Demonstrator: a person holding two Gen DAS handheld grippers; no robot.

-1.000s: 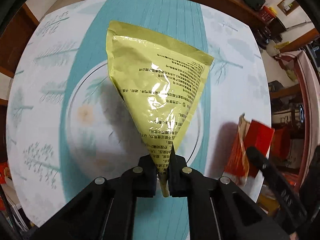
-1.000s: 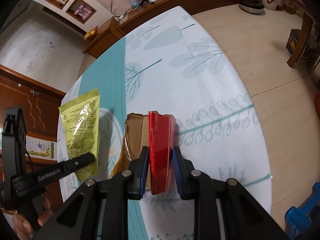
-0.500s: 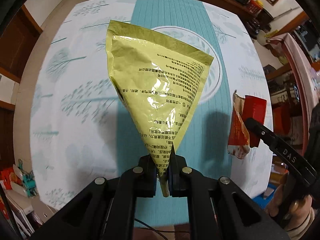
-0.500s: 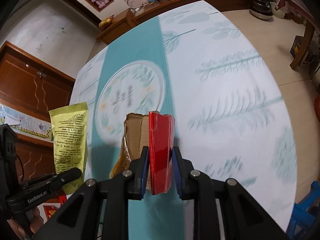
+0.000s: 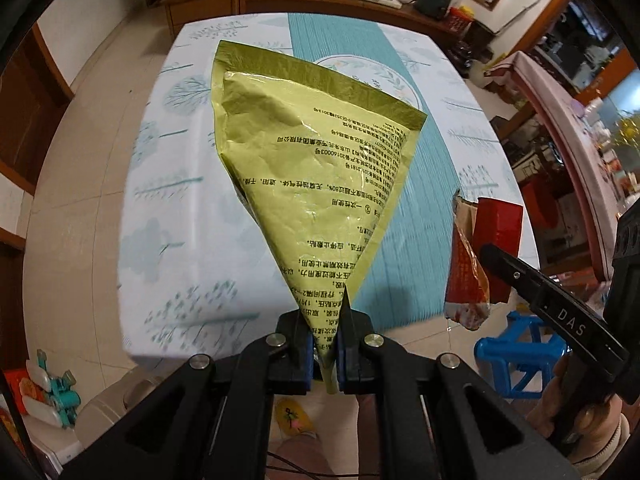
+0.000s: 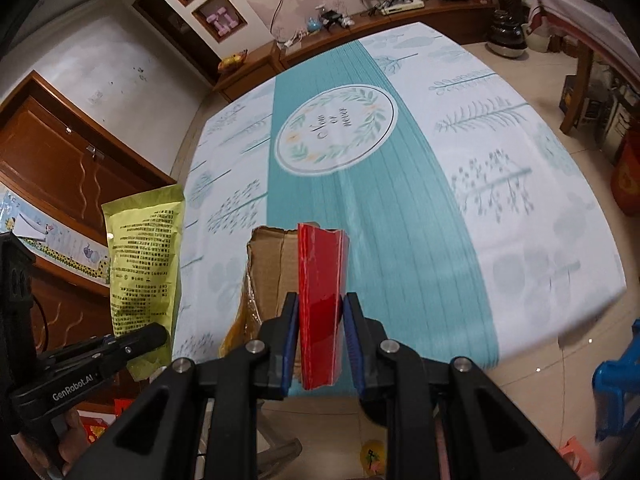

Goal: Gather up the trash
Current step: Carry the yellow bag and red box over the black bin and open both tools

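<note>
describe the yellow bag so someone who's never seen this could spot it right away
Find the table with the teal-striped cloth. In front of it, the left gripper pinches the yellow bag by one corner. Unlike the red wrapper beside it, it is shiny yellow-green foil with black print.

Yellow pouch (image 5: 316,168) crinkled glossy foil; red packet (image 6: 322,280) glossy, torn cardboard.

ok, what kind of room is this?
Most likely a home living or dining room: a table under a leaf-print tablecloth, a low wooden cabinet cluttered with gadgets, and a blue plastic stool on tiled floor.
</note>
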